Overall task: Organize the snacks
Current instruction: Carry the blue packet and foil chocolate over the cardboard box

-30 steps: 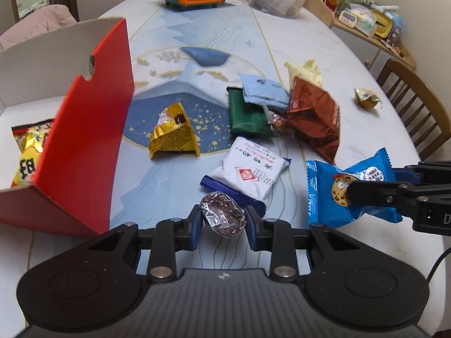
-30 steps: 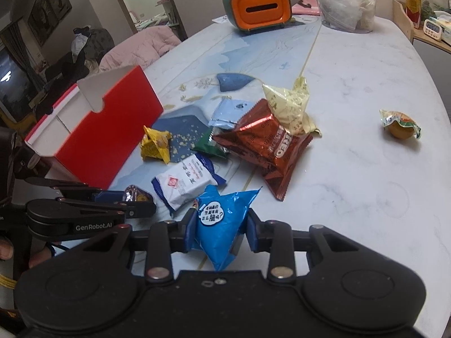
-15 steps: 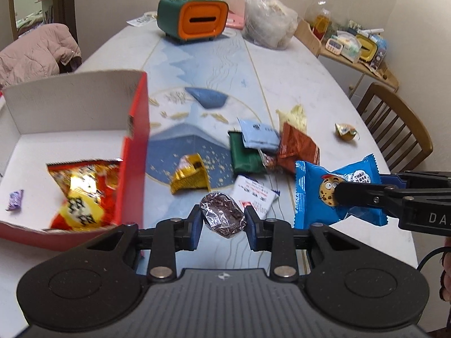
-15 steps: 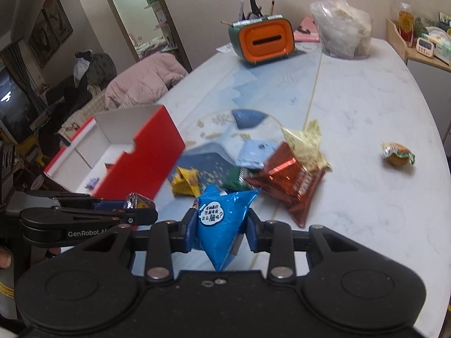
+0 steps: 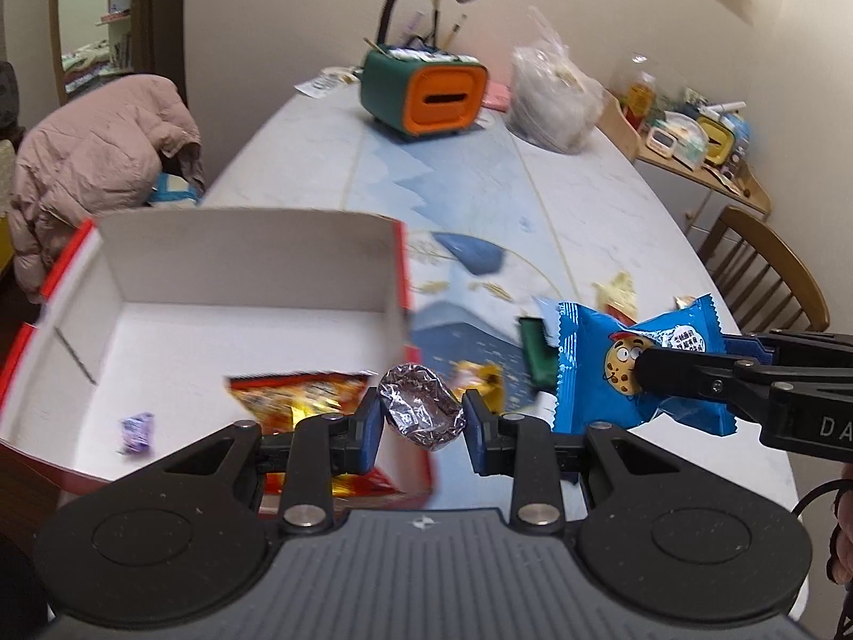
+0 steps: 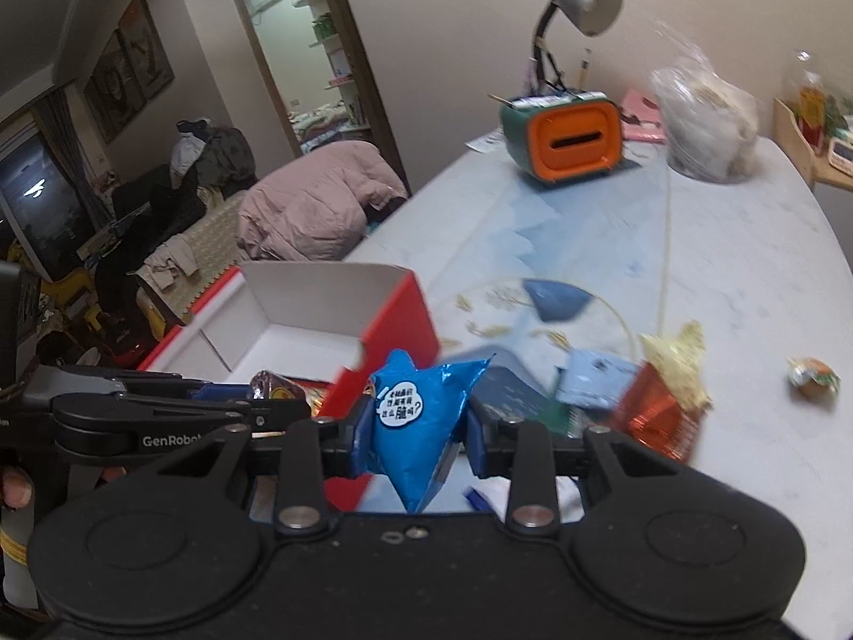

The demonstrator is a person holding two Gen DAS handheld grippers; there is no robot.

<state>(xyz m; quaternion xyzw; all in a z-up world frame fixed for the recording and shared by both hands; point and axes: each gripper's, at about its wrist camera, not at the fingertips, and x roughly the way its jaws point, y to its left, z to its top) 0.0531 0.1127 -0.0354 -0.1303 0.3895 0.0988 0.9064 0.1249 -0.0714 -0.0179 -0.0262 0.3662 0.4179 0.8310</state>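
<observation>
My left gripper [image 5: 421, 416] is shut on a silver foil snack [image 5: 418, 408], held above the near right corner of the red box [image 5: 245, 261], which is white inside. The box holds an orange packet [image 5: 298, 397] and a small purple candy [image 5: 136, 429]. My right gripper [image 6: 413, 426] is shut on a blue cookie packet [image 6: 421, 416], held in the air beside the box's right wall [image 6: 397, 346]. That packet also shows in the left wrist view [image 5: 624, 362]. The left gripper also shows in the right wrist view [image 6: 277, 400].
Loose snacks lie on the table to the right: a red-brown bag [image 6: 656, 416], a yellow bag [image 6: 680, 368], a light blue packet [image 6: 597, 378], a green packet [image 5: 536, 357], a small wrapped sweet [image 6: 813, 376]. An orange-green holder [image 5: 426, 93], lamp and plastic bag [image 5: 554, 101] stand at the far end.
Both grippers have risen and moved left toward the red box with their snacks. The box interior now lies below the left gripper.
</observation>
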